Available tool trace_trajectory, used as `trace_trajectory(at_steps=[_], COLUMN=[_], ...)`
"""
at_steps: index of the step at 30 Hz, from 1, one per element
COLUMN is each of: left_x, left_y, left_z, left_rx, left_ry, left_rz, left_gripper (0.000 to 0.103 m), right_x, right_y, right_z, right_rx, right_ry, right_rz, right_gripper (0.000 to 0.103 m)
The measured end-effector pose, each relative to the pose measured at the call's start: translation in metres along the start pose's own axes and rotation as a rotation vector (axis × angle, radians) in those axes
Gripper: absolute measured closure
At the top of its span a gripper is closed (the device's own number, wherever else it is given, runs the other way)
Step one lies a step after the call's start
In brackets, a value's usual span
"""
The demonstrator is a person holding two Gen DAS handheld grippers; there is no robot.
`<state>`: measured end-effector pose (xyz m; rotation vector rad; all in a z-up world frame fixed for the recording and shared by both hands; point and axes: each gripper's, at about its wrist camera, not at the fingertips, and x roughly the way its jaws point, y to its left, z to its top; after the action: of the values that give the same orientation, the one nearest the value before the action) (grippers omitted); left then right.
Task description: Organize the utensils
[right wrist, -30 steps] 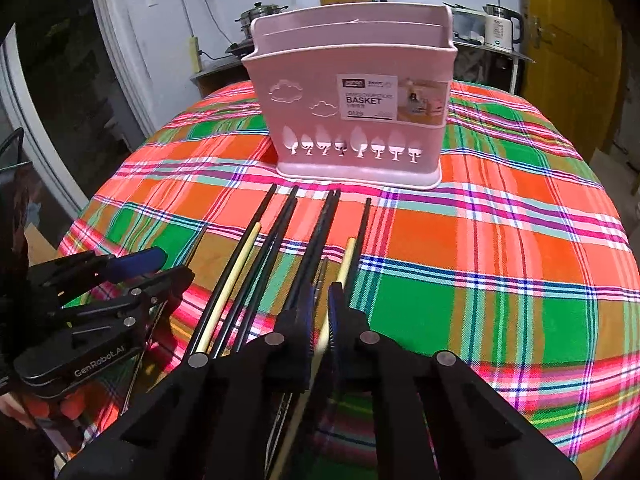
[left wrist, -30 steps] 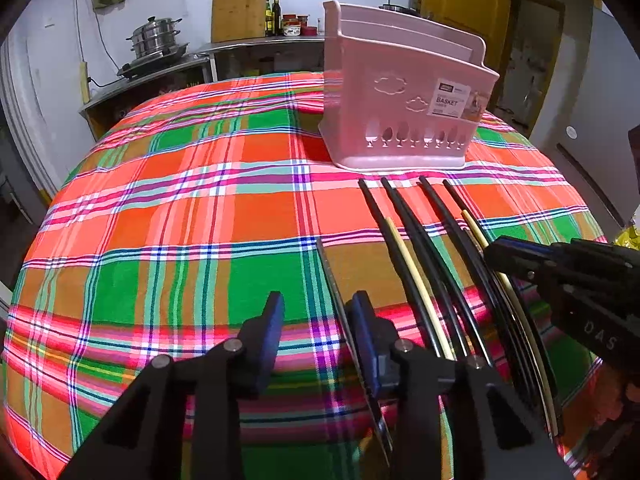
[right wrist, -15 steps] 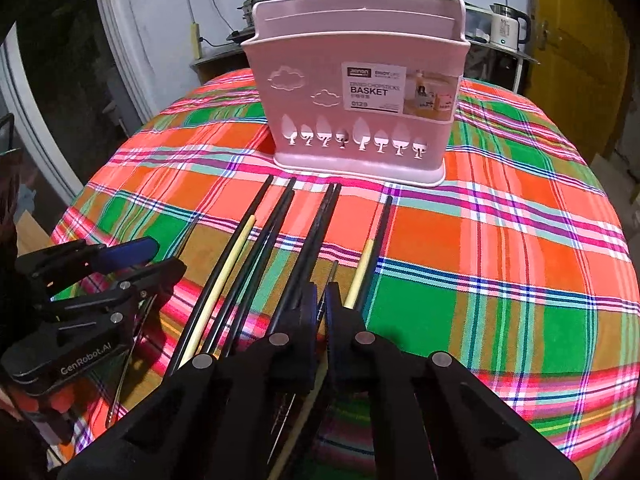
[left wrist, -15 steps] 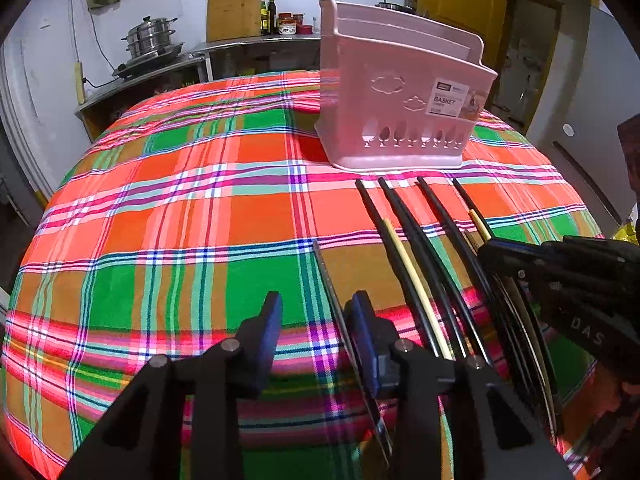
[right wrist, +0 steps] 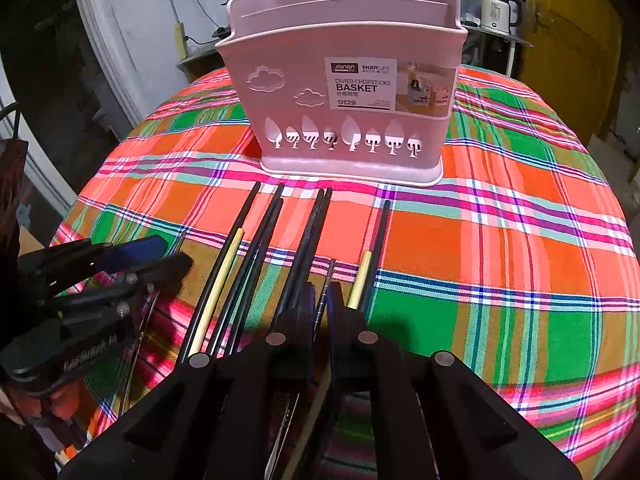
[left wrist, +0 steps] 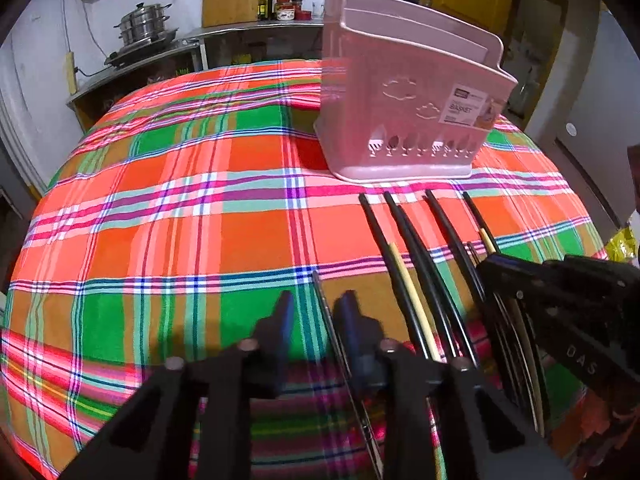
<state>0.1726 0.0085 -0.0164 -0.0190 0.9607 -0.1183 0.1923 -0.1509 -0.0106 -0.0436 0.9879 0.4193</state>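
The step in hand looks like the first pick-up: nothing appears to stand in the pink basket [right wrist: 344, 92] yet, and the chopsticks [right wrist: 308, 236] lie in a fan on the plaid-covered desk [right wrist: 500, 240], their tips pointing up the frame toward the basket's base.

In the right wrist view the right tongs [right wrist: 323, 300] sit low centre, narrowed to a slim gap around a thin metal utensil [right wrist: 326, 292] that lies between the dark pairs and a pale yellow chopstick [right wrist: 360, 280]. Whether the pads actually pinch it I cannot tell.

In the left wrist view the left tongs [left wrist: 310, 320] sit bottom centre, moderately wide, straddling another thin metal rod [left wrist: 324, 312] without closing on it.

The next move likely calls for a firm closure on one slender piece, a lift clear of its neighbours, then tipping it upright over a basket compartment.

The closely packed sticks are the main hindrance: a grip could drag a neighbour along. The two tools also work close together at the lower edge. A kettle [right wrist: 496, 10] and stacked pots [left wrist: 142, 26] stand far behind, out of the way.
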Motion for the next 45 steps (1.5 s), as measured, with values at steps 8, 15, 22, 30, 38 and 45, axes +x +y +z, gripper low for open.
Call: trace_trajectory(at_steps=[8, 15, 22, 30, 38, 45], left_x=[-0.005, -0.034, -0.066, -0.033, -0.01, 0.001], left_y=[0.003, -0.006, -0.011, -0.005, 0.004, 0.004], left_z=[0.002, 0.005, 0.012, 0.007, 0.004, 0.003], left_rx=[-0.022, 0.005, 0.032, 0.012, -0.004, 0.003], left_ry=[0.009, -0.039, -0.102, -0.024, 0.026, 0.061], left_rz=[-0.062, -0.094, -0.101, -0.101, -0.087, -0.062], left_gripper=[0.099, 0.099, 0.099, 0.099, 0.098, 0.097], right_x=[-0.008, -0.035, -0.056, -0.023, -0.001, 0.005], right_y=[-0.003, -0.004, -0.003, -0.011, -0.006, 0.002], right_z=[0.0, 0.003, 0.007, -0.002, 0.0, 0.005], right_rx=[0.014, 0.013, 0.007, 0.046, 0.023, -0.011], right_ry=[-0.022, -0.085, -0.132, -0.035, 0.007, 0.028], right_rz=[0.028, 0.053, 0.052, 0.072, 0.03, -0.011], right_gripper=[0.098, 0.103, 0.103, 0.099, 0.095, 0.095])
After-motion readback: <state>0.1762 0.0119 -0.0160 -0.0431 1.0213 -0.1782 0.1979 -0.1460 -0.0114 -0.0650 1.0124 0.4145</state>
